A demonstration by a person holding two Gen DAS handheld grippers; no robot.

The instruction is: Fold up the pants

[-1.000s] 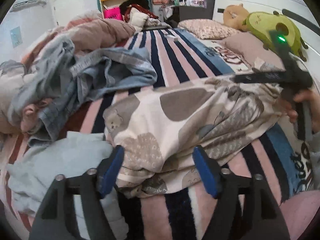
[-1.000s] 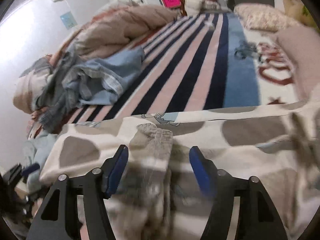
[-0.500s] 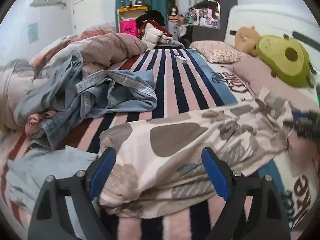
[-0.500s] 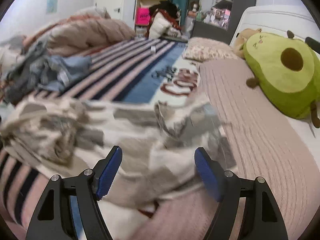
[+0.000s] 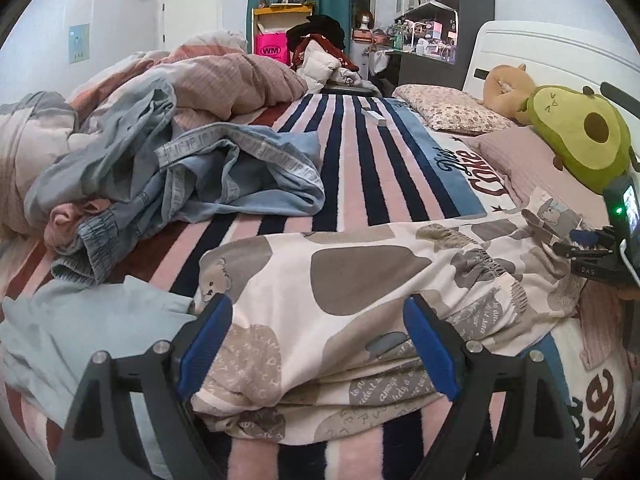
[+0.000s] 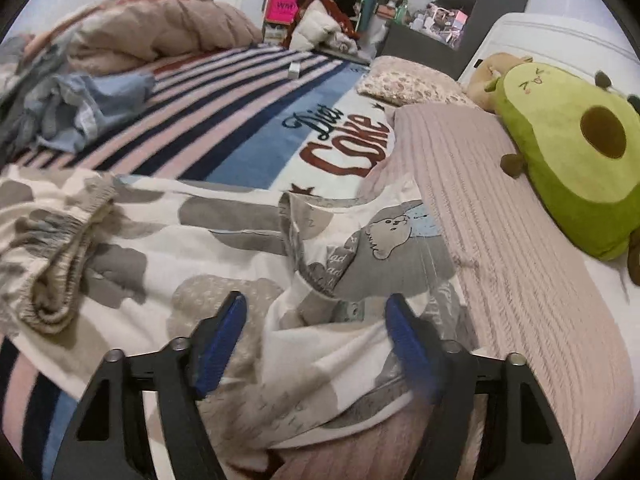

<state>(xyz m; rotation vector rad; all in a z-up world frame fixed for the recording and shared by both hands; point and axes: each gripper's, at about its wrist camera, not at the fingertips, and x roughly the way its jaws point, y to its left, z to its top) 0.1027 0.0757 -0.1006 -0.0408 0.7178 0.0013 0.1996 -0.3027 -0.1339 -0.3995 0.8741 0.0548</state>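
Left wrist view. At the bed's left edge lie a pale blue garment and, beyond it, a heap of denim clothes against a bunched pink duvet. The striped blanket covers the bed. The patterned pants, cream with grey-brown patches, lie crosswise near the bed's near edge, folded into layers at their left end. The left gripper stands wide open above that layered end, its blue pads on either side of the cloth and not pressing it. At the far right the right gripper meets the pants' other end.

Right wrist view. The elastic waistband lies bunched at the left. The pants run rightward to a raised fold beside the ribbed pink cover. The right gripper stands partly open, its jaws having just been closing; cloth lies between the pads without being clamped. An avocado plush rests near the headboard.
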